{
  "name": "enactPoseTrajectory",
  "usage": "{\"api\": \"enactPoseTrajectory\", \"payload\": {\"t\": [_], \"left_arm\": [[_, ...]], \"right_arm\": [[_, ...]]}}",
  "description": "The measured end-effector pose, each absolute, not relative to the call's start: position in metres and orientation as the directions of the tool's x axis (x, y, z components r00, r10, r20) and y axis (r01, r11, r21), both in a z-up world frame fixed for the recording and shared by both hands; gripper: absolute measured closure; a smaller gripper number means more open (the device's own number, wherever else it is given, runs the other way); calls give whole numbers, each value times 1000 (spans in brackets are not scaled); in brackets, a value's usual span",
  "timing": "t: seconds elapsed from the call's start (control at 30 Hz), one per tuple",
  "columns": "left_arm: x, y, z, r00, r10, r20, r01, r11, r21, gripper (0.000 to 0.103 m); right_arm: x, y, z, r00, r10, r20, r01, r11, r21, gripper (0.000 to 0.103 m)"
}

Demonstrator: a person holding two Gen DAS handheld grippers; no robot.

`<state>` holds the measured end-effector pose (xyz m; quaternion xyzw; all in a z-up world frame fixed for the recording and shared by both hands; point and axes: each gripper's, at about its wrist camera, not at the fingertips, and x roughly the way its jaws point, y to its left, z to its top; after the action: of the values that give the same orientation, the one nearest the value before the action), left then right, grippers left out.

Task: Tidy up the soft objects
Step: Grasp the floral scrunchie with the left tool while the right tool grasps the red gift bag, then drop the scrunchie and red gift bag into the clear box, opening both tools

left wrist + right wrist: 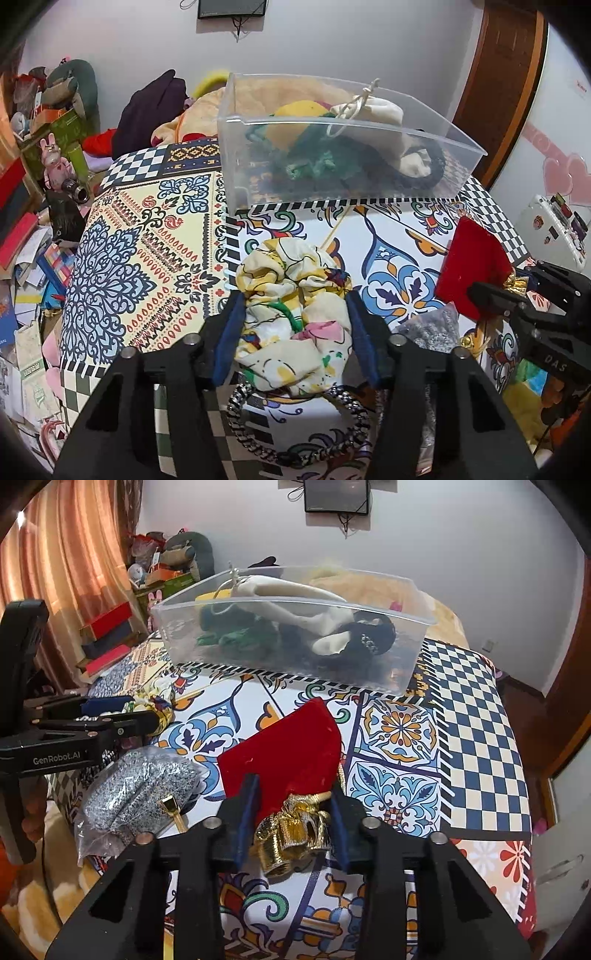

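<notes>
A clear plastic bin [424, 147] [369, 672] stands at the far side of the patterned cloth and holds a cream drawstring pouch [376, 110], green, yellow and black soft items. My left gripper [293, 306] has its fingers on both sides of a crumpled cream floral scrunchie [291, 321], which also shows in the right wrist view [159, 701]. My right gripper [293, 794] has its fingers on both sides of the gold-tied neck [291, 830] of a red velvet pouch [288, 749] [472, 273].
A grey glittery item in a plastic bag [136, 794] lies left of the red pouch. A metal chain [295, 435] lies under the left gripper. Clutter of boxes and toys [44, 147] sits left of the bed. A wardrobe [554, 147] stands at right.
</notes>
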<state>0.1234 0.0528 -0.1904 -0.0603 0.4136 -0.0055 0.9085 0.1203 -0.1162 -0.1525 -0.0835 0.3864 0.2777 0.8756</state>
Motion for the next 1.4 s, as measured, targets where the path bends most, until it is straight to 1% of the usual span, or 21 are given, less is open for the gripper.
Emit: {"api": "enactPoseTrajectory", "payload": {"t": [0.03, 0.1, 0.23, 0.27, 0.37, 0.63, 1.0, 1.4], "left_arm": [[123, 53, -190, 658, -65, -750, -37, 992, -118, 56], [122, 53, -189, 659, -77, -748, -26, 992, -125, 68], [119, 49, -186, 667, -76, -742, -3, 995, -104, 76], [118, 48, -184, 669, -75, -739, 0, 995, -101, 79], [117, 48, -177, 683, -80, -726, 4, 994, -106, 80], [116, 53, -142, 746, -96, -659, 15, 992, -128, 81], [124, 51, -88, 833, -96, -545, 35, 992, -121, 80], [157, 37, -60, 865, -93, -493, 58, 995, -87, 80]], "right_arm": [[121, -118, -152, 549, 423, -721, -548, 833, 71, 77], [121, -120, -152, 547, 428, -719, -548, 833, 78, 84], [120, -118, -150, 543, 439, -715, -556, 827, 85, 86], [120, -118, -149, 545, 443, -712, -558, 826, 88, 86], [119, -121, -142, 555, 455, -697, -557, 825, 95, 86], [123, -131, -111, 615, 467, -636, -544, 835, 88, 86], [143, -123, -51, 718, 493, -492, -538, 841, 59, 86], [170, -102, -7, 790, 492, -367, -519, 854, 28, 86]]}}
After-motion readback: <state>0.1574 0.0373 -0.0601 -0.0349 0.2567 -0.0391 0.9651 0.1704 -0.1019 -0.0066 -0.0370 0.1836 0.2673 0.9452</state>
